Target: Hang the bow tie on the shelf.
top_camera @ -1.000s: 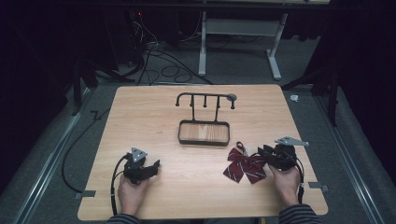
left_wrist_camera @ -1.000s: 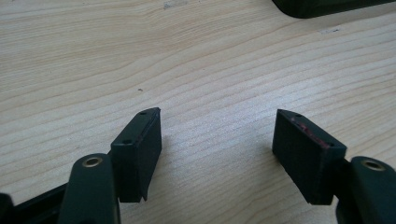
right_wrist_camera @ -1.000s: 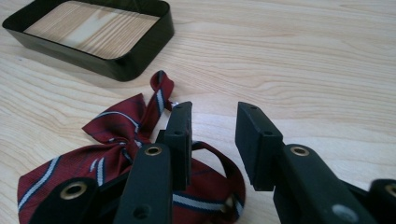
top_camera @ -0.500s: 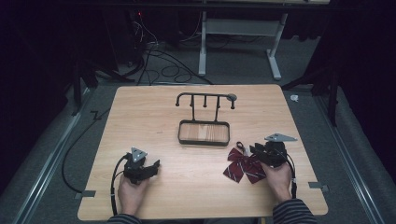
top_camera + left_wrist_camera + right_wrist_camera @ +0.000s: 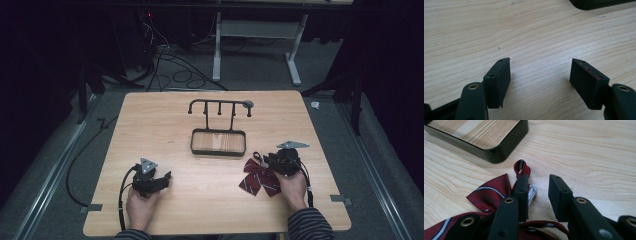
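Nearest us, two grippers: the left gripper (image 5: 156, 181) rests low on the tabletop (image 5: 200, 200), jaws spread wide on bare wood; the right gripper (image 5: 537, 195) has jaws partly spread, nothing pinched yet. One red striped bow tie (image 5: 259, 177) lies just left of the right jaws — its small loop (image 5: 522, 168) pokes past the left jaw, long axis running down-left. The right hand is far nearer. Beyond sits one black-rimmed tray (image 5: 218, 150) with one hook rack (image 5: 219, 106).
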{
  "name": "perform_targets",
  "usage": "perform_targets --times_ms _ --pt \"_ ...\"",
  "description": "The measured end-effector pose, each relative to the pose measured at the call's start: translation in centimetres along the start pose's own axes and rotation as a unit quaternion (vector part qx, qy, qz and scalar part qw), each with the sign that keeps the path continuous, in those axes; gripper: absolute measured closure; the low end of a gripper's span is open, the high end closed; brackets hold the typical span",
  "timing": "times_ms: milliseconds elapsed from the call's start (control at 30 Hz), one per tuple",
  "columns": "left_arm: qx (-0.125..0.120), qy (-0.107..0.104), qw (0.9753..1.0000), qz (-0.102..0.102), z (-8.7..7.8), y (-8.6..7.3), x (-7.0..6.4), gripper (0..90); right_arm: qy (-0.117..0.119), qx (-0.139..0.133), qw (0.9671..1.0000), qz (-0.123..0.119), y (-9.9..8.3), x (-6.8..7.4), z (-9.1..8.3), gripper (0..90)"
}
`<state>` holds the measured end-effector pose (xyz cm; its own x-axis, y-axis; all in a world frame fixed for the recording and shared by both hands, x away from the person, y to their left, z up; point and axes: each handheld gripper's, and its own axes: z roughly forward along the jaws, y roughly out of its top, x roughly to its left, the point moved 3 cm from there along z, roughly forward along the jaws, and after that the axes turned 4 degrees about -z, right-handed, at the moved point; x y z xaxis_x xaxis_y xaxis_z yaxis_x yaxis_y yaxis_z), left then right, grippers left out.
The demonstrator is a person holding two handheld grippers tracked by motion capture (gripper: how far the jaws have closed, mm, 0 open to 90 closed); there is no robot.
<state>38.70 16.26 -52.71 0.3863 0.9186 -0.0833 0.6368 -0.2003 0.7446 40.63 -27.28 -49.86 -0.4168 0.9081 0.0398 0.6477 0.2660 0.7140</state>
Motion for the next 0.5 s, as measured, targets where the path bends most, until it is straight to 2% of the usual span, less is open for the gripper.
perform_targets --times_ms 500 --pt "-0.001 -0.001 1.0 -0.001 0.0 0.0 0.0 33.3 0.003 0.018 0.9998 0.004 0.0 0.2 1.5 71.2"
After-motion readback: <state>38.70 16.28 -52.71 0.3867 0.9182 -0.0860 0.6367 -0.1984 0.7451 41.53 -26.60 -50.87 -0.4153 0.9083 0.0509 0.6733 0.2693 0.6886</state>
